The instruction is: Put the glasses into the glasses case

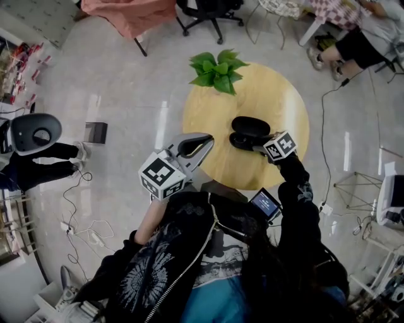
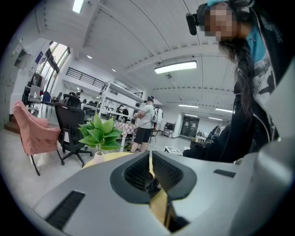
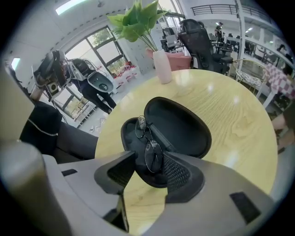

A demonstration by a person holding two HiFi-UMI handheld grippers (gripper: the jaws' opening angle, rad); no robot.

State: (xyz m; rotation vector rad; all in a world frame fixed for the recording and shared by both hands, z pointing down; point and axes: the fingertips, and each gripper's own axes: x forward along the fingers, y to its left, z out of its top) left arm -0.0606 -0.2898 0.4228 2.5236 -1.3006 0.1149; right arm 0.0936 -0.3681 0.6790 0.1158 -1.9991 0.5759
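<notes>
A black glasses case [image 1: 249, 129] lies open on the round wooden table [image 1: 278, 101]. In the right gripper view the thin-rimmed glasses [image 3: 148, 143] lie folded in the case's lower half [image 3: 131, 138], with the lid [image 3: 184, 126] thrown back. My right gripper [image 3: 150, 162] hangs just over the case's near end with its jaws wide apart. One lens sits between them, close to the right pad, and neither pad presses on it. My left gripper [image 1: 207, 142] is raised over the table's near left edge. Its jaws [image 2: 150, 159] stand together with nothing in them.
A potted green plant [image 1: 218, 70] in a white vase [image 3: 161, 67] stands at the table's far edge. Around the table on the floor are a black office chair [image 1: 211, 12], a pink-draped chair [image 1: 132, 16], a seated person [image 1: 360, 44] and loose cables [image 1: 88, 233].
</notes>
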